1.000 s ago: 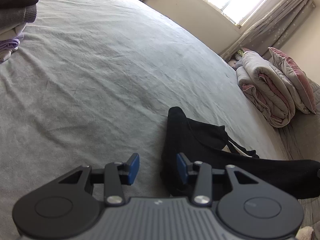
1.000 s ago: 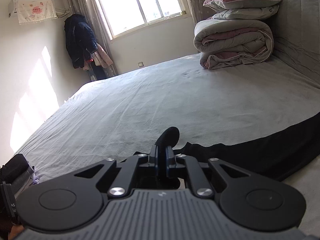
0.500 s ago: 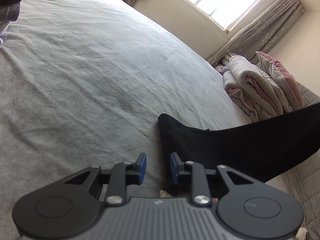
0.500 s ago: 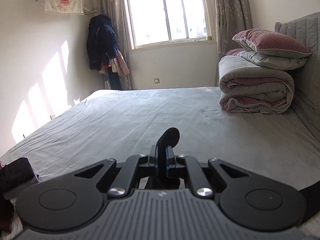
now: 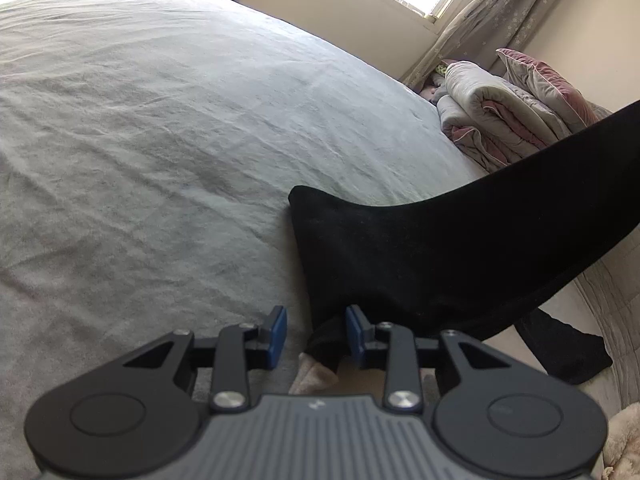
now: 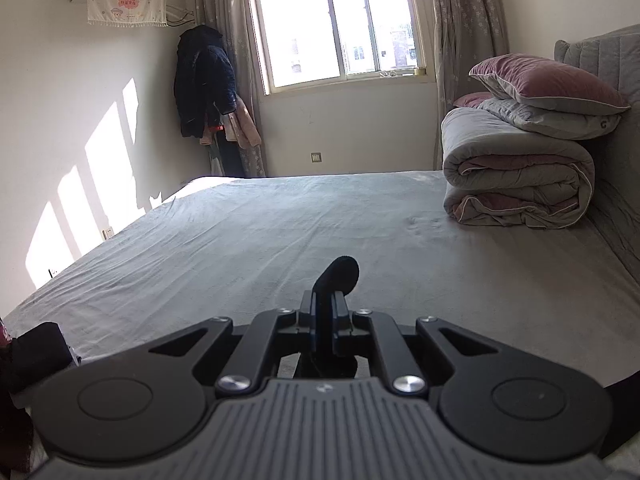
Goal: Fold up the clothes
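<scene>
- Grey bed [image 5: 160, 140]: wide bare room from 9 to 12 o'clock; folded quilt [image 5: 496, 120] at 2.
- Black garment [image 5: 420, 256]: now lifted toward 2 o'clock, ready to spread.
- Right gripper [image 6: 330, 320]: clenched on a black fold.
- Left gripper [image 5: 316, 334]: jaws just reopening, garment corner between, probably untouched.

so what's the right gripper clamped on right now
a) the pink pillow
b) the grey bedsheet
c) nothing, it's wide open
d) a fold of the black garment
d: in the right wrist view the right gripper is shut on a fold of the black garment, which pokes up between its fingers above the grey bed.
</scene>
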Motion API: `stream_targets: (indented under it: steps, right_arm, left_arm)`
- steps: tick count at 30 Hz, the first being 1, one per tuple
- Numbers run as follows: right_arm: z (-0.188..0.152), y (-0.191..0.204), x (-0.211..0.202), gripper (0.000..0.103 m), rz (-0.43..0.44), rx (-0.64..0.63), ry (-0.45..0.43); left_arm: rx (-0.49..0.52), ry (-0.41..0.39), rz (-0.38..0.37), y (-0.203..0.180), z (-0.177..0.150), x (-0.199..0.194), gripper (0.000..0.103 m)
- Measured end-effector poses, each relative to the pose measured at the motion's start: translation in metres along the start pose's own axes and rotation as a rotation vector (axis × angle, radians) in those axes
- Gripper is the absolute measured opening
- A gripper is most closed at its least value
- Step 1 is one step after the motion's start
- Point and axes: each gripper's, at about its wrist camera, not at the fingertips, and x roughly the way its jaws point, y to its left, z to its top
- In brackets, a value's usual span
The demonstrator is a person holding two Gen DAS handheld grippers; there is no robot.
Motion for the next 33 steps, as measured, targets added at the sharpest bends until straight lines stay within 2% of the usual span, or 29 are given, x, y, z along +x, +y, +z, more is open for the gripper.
stream_targets:
  steps: [2, 3, 6, 10, 13, 15, 16, 17, 18, 20, 24, 27, 33]
  right_arm:
    - [-0.002, -0.004, 0.002, 0.009, -0.003, 0.015, 0.011]
    - [-0.002, -0.004, 0.001, 0.009, -0.003, 0.020, 0.014]
    - [-0.002, -0.006, 0.002, 0.009, -0.008, 0.025, 0.016]
    - [-0.002, -0.005, 0.004, 0.009, -0.003, 0.024, 0.022]
    - [-0.002, -0.005, 0.003, 0.009, -0.003, 0.021, 0.025]
    - [-0.002, -0.005, 0.002, 0.009, -0.004, 0.016, 0.025]
    - [-0.001, -0.005, 0.002, 0.009, -0.005, 0.013, 0.025]
    - [-0.002, -0.006, 0.002, 0.009, -0.007, 0.011, 0.026]
    - [-0.002, -0.007, 0.002, 0.009, -0.009, 0.012, 0.026]
    - [-0.005, -0.012, 0.003, 0.009, -0.014, 0.021, 0.028]
    - [-0.017, -0.029, 0.006, 0.009, -0.039, 0.043, 0.043]
    - [-0.031, -0.047, 0.009, 0.009, -0.064, 0.069, 0.065]
    - [-0.080, -0.092, 0.022, 0.009, -0.082, 0.146, 0.140]
  left_arm:
    - [0.015, -0.043, -0.026, 0.000, 0.005, -0.012, 0.033]
    - [0.055, -0.062, -0.034, -0.002, 0.006, -0.018, 0.036]
    - [0.257, -0.087, -0.024, -0.019, 0.003, -0.026, 0.041]
    - [0.493, -0.068, -0.027, -0.046, -0.016, -0.018, 0.041]
    - [0.643, -0.061, 0.029, -0.060, -0.033, -0.006, 0.041]
    - [0.702, -0.064, 0.079, -0.063, -0.042, 0.003, 0.041]
    - [0.715, -0.070, 0.103, -0.063, -0.044, 0.005, 0.041]
    - [0.724, -0.077, 0.126, -0.062, -0.046, 0.007, 0.035]
    - [0.726, -0.085, 0.149, -0.061, -0.046, 0.008, 0.021]
    - [0.717, -0.106, 0.181, -0.057, -0.044, 0.005, 0.006]
    - [0.648, -0.139, 0.236, -0.048, -0.037, -0.006, 0.005]
    - [0.642, -0.144, 0.273, -0.043, -0.036, -0.012, 0.005]
    - [0.731, -0.115, 0.306, -0.046, -0.050, -0.012, 0.005]
